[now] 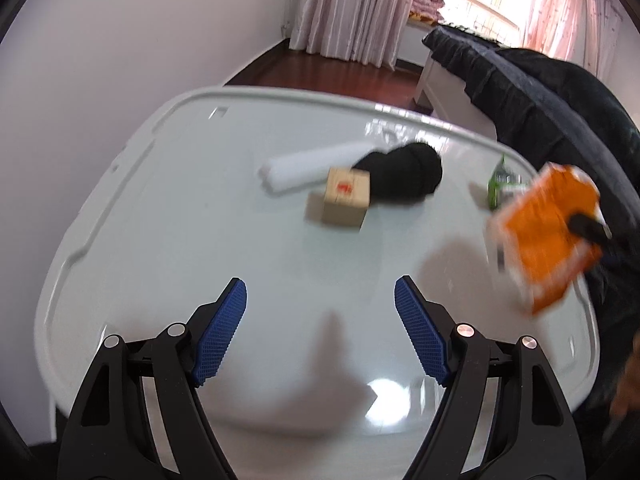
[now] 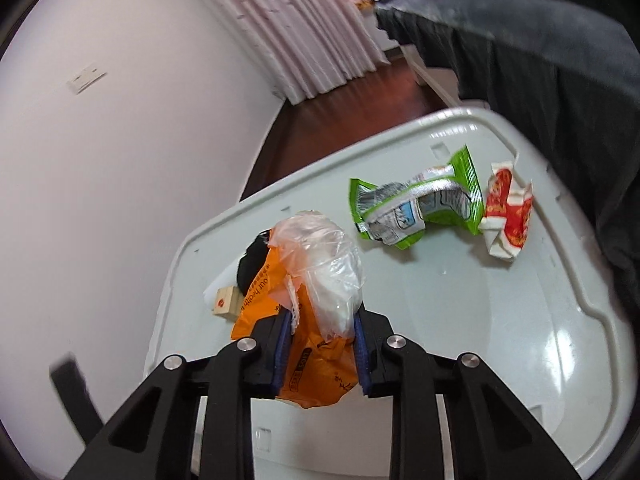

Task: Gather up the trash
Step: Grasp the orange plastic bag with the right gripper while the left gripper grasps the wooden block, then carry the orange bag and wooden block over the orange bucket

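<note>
My right gripper [image 2: 320, 348] is shut on an orange wrapper [image 2: 312, 364] with a clear plastic bag [image 2: 332, 268] bunched against it, held above the white table [image 2: 520, 340]. The same orange wrapper [image 1: 548, 236] shows blurred at the right of the left wrist view. A green and silver snack wrapper [image 2: 416, 204] and a crumpled red and white wrapper [image 2: 508, 212] lie on the table's far side. My left gripper [image 1: 320, 320] is open and empty above the table [image 1: 160, 220].
A small wooden block [image 1: 346, 200], a black sock [image 1: 404, 174] and a white roll [image 1: 308, 168] lie mid-table. A dark-covered bed [image 1: 540, 96] stands to the right. A white wall is on the left, pink curtains [image 1: 352, 8] behind.
</note>
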{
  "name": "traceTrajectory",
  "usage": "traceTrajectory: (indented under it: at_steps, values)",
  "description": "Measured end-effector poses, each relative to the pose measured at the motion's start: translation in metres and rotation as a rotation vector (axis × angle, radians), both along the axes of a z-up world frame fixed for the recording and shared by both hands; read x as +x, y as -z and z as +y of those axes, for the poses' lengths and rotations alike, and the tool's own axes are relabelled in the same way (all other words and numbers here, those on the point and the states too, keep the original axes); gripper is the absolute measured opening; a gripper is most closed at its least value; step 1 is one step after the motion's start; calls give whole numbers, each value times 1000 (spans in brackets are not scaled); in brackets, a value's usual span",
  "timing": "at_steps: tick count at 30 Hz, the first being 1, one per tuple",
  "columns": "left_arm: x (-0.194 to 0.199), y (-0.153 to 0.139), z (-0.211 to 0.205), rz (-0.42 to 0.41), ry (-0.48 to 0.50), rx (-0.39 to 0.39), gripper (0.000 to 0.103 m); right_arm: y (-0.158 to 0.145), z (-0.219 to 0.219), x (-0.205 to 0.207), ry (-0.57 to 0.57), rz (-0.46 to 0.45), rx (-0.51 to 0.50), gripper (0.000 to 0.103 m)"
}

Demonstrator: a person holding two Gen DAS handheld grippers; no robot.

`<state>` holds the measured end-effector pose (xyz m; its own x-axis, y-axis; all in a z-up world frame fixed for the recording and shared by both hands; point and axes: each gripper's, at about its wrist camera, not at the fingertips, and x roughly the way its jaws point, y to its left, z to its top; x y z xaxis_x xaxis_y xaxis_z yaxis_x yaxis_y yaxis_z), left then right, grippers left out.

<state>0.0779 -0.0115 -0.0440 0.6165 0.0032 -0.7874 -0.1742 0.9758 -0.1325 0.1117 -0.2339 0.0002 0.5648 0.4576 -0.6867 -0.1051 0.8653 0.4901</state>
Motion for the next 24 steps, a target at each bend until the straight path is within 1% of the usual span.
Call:
traceTrajectory:
  at_steps: [3, 5, 7, 10, 11, 12, 13, 14, 15, 16, 21, 24]
  values:
    - [28, 6, -4, 0, 16, 5, 75, -3, -9, -2, 6, -4, 22, 26]
    - [47, 12, -9, 11, 26, 16, 75, -2, -18, 3, 16, 4, 46, 26]
    - [61, 19, -11, 27, 34, 25, 75, -1, -25, 1, 22, 15, 77, 26]
    - [76, 29, -16, 38, 41, 59, 75, -1, -31, 0, 29, 17, 84, 26]
    - [81, 32, -17, 39, 49, 73, 71, -1, -31, 0, 31, 17, 86, 26]
    - [85, 35, -18, 42, 60, 79, 62, -1, -32, 1, 31, 19, 89, 26]
    - [88, 39, -18, 58, 72, 79, 40, -1, -32, -1, 31, 21, 94, 26]
    - [90, 43, -17, 71, 73, 82, 35, -1, -32, 0, 29, 22, 97, 26]
    - [89, 42, -15, 47, 70, 67, 35, -1, -32, 0, 27, 23, 98, 26]
    - [88, 43, -14, 42, 76, 64, 35, -1, -30, 0, 24, 21, 95, 26]
    - [82, 40, -14, 37, 88, 65, 34, -2, -24, 1, 7, 8, 72, 26]
    - [71, 34, -18, 10, 102, 99, 34, -1, -24, 2, 5, 8, 67, 26]
